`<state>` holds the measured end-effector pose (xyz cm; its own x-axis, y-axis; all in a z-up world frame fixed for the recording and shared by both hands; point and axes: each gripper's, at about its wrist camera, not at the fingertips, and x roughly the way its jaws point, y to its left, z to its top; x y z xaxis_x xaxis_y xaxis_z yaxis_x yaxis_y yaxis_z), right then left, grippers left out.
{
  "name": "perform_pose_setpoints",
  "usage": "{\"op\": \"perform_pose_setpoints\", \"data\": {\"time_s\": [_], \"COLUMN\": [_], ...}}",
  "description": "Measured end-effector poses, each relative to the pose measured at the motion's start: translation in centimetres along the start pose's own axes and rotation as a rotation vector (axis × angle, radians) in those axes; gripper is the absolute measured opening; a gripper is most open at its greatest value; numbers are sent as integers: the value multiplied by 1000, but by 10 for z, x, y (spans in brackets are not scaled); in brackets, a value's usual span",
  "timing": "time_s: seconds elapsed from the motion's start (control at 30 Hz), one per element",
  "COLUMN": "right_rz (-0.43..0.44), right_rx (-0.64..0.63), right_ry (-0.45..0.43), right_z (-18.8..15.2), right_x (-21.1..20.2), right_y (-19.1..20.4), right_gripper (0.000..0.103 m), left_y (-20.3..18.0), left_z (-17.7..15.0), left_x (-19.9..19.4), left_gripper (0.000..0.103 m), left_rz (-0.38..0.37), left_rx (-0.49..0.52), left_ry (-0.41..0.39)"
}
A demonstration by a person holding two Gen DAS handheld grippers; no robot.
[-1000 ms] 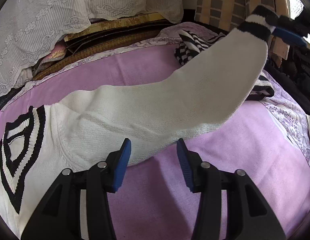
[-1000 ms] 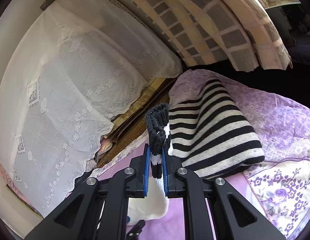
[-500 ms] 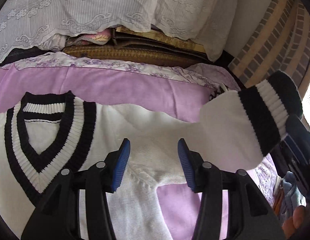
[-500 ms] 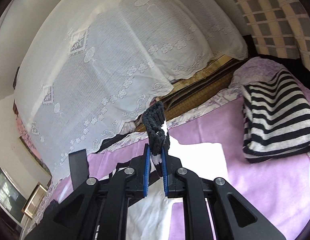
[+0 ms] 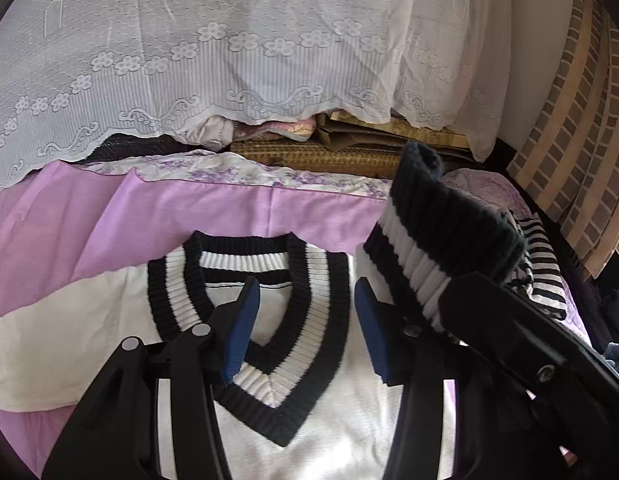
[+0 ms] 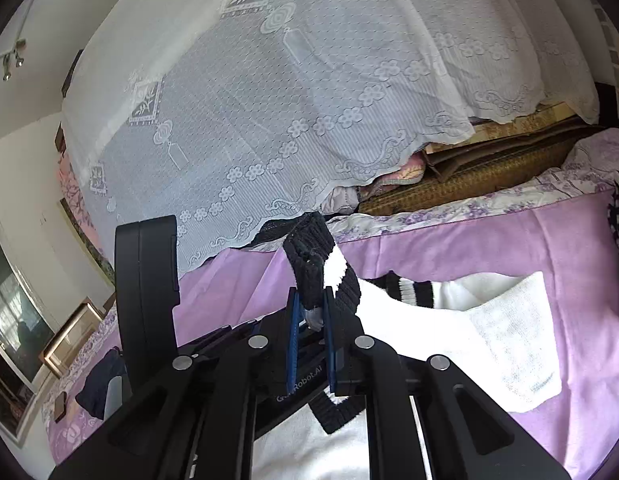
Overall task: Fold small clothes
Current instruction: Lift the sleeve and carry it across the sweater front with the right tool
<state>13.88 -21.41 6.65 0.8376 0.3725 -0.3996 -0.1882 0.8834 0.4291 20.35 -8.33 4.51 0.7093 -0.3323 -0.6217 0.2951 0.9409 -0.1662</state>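
A white knit sweater [image 5: 329, 420] with a black-and-white striped V-neck collar [image 5: 269, 360] lies flat on the purple bedsheet [image 5: 109, 220]. My left gripper [image 5: 301, 328] is open and empty, hovering over the collar. My right gripper [image 6: 309, 316] is shut on the sweater's black-and-white striped sleeve cuff [image 6: 313, 264]; the cuff also shows in the left wrist view [image 5: 441, 236], held above the sweater's right shoulder. The sleeve [image 6: 489, 340] is folded back across the sweater's body.
A white lace cover [image 5: 229, 60] drapes over stacked bedding behind the sheet. A folded black-and-white striped garment [image 5: 545, 276] lies at the right edge of the bed. A brick-patterned curtain [image 5: 581, 128] hangs on the right. Dark small items [image 6: 101, 388] lie at the bed's left.
My right gripper has carried the sleeve cuff leftward over the sweater's body, folding the sleeve inward. My left gripper has moved from the sleeve's underarm to above the collar, staying open.
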Motion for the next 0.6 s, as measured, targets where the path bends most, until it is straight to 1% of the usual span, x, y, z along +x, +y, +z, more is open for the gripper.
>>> {"op": "perform_pose_setpoints", "data": {"time_s": [0.03,0.13,0.2,0.33,0.43,0.53,0.57,0.6], "right_rz": [3,19,30,25,19,41,59,73], "right_rx": [-10,-25,-30,-53,-66,-56,-43,-30], "right_ry": [6,29,53,110,172,260,284,289], "right_z": [-1,-7,-12,-26,-37,-48,-51,-52], "right_x": [8,32,49,85,110,131,134,134], "right_y": [9,31,43,64,70,69,67,64], "right_gripper": [12,12,12,12,12,20,27,33], "left_y": [11,50,71,105,127,145,151,158], "left_z": [0,-2,-4,-14,-26,-40,-45,-48], "left_x": [-2,-2,-3,3,15,28,31,33], "left_gripper": [48,48,48,48,48,49,52,55], "left_rz": [15,13,33,81,100,126,136,134], "left_rx": [-9,-76,-100,-131,-162,-192,-209,-231], "left_ry": [-7,-4,-5,-2,25,68,79,89]}}
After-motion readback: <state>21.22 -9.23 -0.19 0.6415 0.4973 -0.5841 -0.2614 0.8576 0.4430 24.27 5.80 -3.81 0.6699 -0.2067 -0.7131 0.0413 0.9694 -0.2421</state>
